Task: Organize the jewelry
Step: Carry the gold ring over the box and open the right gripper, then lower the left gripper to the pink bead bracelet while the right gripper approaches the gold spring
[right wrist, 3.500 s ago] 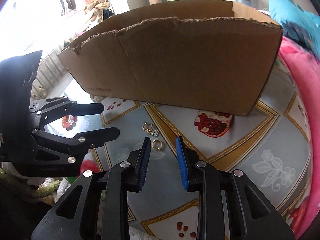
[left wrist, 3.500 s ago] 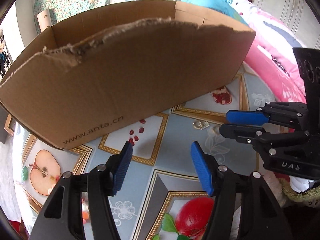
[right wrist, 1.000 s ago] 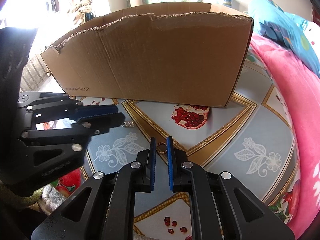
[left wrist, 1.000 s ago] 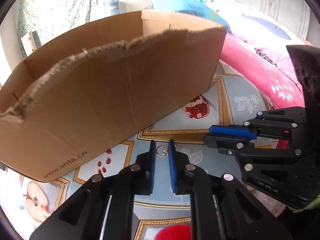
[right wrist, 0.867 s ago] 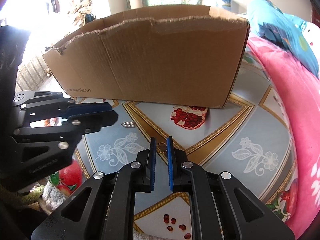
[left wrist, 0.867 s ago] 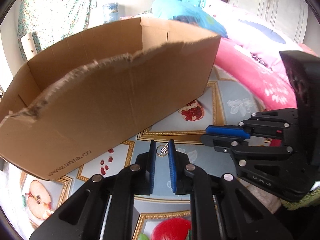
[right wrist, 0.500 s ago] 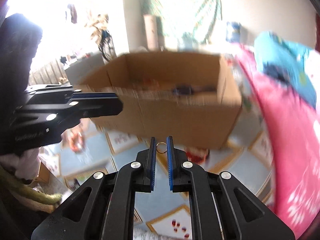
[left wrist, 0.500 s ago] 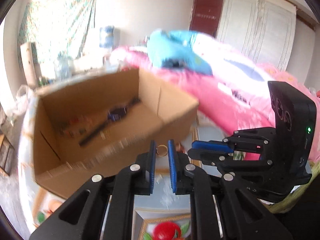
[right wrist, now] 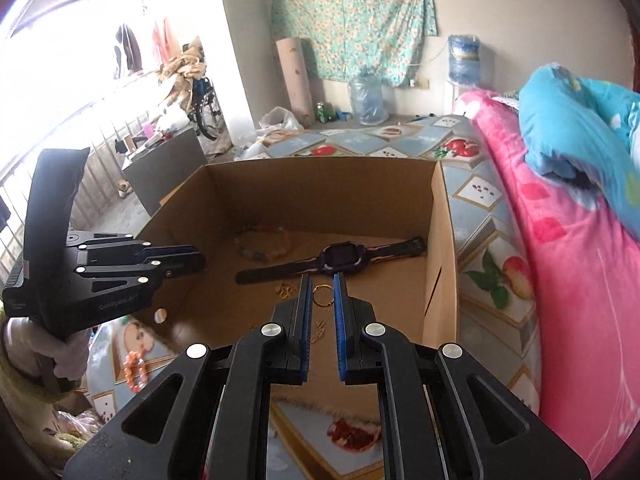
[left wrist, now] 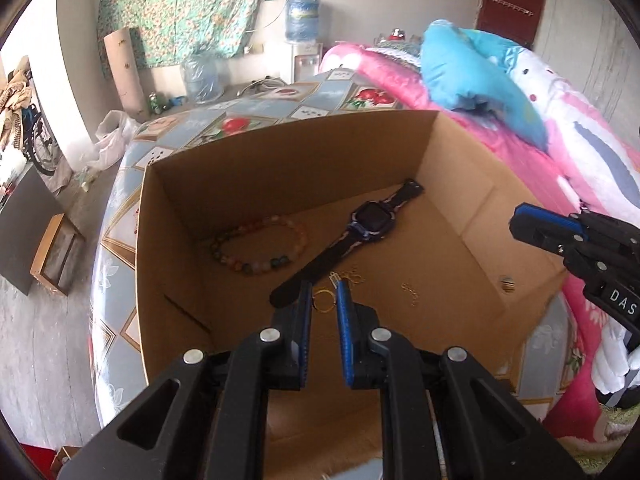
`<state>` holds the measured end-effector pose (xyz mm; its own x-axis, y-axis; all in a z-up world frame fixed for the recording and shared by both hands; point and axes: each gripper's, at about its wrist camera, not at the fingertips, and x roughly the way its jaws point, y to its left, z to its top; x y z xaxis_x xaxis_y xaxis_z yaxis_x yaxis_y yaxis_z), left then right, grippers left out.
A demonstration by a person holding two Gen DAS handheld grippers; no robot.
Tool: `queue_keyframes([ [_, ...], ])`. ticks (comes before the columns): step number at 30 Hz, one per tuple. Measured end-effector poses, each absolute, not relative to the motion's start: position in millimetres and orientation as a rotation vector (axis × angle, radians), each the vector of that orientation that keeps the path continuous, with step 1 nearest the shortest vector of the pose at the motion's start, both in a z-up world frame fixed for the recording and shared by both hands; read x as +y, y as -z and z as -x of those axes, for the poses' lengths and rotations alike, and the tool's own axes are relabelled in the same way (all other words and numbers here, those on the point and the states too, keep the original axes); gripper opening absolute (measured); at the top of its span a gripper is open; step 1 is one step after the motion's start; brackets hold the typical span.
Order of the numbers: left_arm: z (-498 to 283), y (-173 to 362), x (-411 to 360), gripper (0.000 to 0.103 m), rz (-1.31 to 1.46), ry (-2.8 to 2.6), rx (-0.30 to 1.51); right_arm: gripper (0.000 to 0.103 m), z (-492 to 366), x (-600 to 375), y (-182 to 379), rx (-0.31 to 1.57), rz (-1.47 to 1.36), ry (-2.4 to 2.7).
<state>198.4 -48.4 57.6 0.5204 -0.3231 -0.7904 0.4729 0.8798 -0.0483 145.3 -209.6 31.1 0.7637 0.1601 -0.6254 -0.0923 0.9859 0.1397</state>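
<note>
My left gripper [left wrist: 323,300] is shut on a small gold ring [left wrist: 322,302] and holds it over the open cardboard box [left wrist: 280,152]. My right gripper [right wrist: 322,294] is shut on another gold ring [right wrist: 322,295], also above the box [right wrist: 436,216]. On the box floor lie a dark wristwatch [left wrist: 368,220], a bead bracelet [left wrist: 256,246] and thin gold pieces [left wrist: 410,294]. The watch [right wrist: 340,258] and bracelet [right wrist: 262,246] also show in the right wrist view. Each gripper appears in the other's view, at the side.
The box stands on a table with a fruit-patterned cloth [left wrist: 116,216]. A pink quilt [right wrist: 568,248] and a blue pillow [left wrist: 476,76] lie to the right. An orange bead bracelet [right wrist: 134,370] lies on the cloth left of the box.
Both grippers shut on gold rings lying on the cloth, then rose from table level to above the box's open top. The box's inside has come into view.
</note>
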Motion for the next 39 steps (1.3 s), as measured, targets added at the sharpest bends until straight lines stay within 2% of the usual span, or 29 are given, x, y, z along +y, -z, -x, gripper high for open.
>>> queue_keyframes([
  [2,-201.8,-55.1,-51.2,0.013,-0.183,0.476,0.910,0.009,-150.9,-205.4,-29.7,0.700,-0.087,-0.139],
  [6,-202.5,-54.7,-53.0,0.032,-0.175,0.469,0.902,0.010,-156.3,-205.2,-27.5,0.698,-0.087,-0.137],
  [9,-201.5,-59.4,-50.9,0.037,-0.167,0.468,0.879,0.010,-152.0,-210.6,-34.2,0.679,-0.118,-0.138],
  [18,-187.1,-85.2,-29.2,0.038,-0.114,0.449,0.792,0.010,-127.0,-229.5,-51.2,0.622,-0.194,-0.136],
  [29,-128.1,-111.0,54.0,0.045,0.031,0.359,0.660,0.013,-47.0,-225.2,-51.0,0.561,-0.230,-0.187],
  [34,-87.5,-91.5,71.5,0.049,0.020,0.425,0.695,0.017,-25.5,-214.2,-23.6,0.639,-0.284,-0.207],
  [39,-61.1,-35.3,52.5,0.049,-0.053,0.467,0.860,0.017,-31.7,-188.4,19.7,0.783,-0.332,-0.225],
])
